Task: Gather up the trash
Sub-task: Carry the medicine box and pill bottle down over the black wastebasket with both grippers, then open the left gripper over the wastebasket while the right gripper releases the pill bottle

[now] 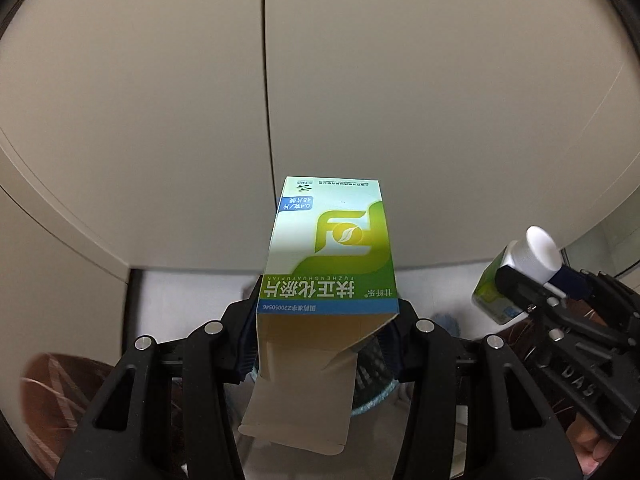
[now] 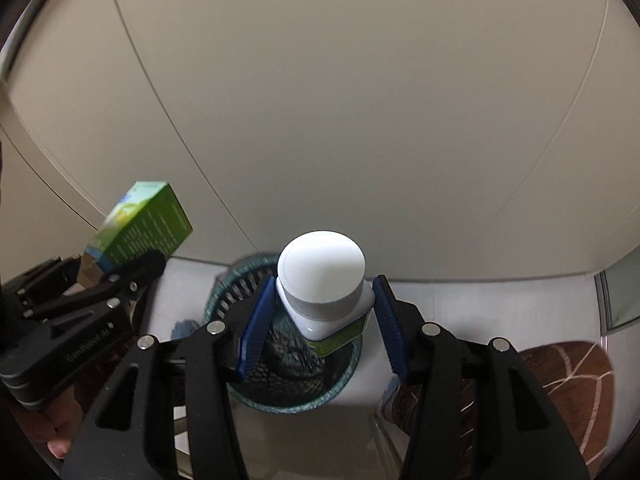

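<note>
Beige cabinet doors (image 1: 360,80); jaws clamp box (image 1: 332,248) and, seemingly, bottle (image 2: 322,292) above basket (image 2: 340,384).

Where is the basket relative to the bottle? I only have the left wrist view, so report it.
Observer: In the right wrist view, the mesh basket lies directly below the white-capped bottle.
Operator: Confirm the right claw's grip.
Observer: The right claw has a blue pad pressed against each side of the bottle, just under the cap.
Operator: Describe the box's side face.
Observer: The box in the left claw shows a green side covered in small print, tilted leftward in this view.
</note>
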Tool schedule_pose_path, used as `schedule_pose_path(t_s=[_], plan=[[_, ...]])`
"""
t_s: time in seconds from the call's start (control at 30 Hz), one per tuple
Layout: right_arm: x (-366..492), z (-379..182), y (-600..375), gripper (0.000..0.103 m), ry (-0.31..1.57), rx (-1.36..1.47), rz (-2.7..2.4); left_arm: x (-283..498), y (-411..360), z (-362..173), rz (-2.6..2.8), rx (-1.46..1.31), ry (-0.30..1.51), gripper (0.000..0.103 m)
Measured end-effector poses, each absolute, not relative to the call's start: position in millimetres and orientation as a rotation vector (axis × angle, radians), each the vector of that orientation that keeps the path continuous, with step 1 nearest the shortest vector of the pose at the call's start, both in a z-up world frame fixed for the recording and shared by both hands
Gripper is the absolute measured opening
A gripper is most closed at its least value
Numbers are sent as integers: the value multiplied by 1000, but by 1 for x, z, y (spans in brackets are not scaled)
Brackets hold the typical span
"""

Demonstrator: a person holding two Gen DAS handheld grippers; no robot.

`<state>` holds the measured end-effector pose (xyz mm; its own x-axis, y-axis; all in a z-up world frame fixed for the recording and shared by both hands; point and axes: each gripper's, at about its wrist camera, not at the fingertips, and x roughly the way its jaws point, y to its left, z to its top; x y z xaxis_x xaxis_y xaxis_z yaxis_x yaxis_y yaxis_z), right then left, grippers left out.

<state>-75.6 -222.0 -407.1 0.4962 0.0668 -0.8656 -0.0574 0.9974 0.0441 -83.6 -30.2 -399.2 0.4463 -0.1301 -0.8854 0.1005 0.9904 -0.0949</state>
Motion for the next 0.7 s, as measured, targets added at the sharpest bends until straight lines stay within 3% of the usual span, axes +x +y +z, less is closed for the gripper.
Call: schedule_pose_path(t_s=[0.47, 0.7], plan=[[-51, -459, -230, 48, 1191, 39, 45, -72, -25, -477, -203, -26, 1252, 48], [-45, -463, -232, 48, 1201, 39, 82, -71, -13, -484, -175, -46, 1229, 66]])
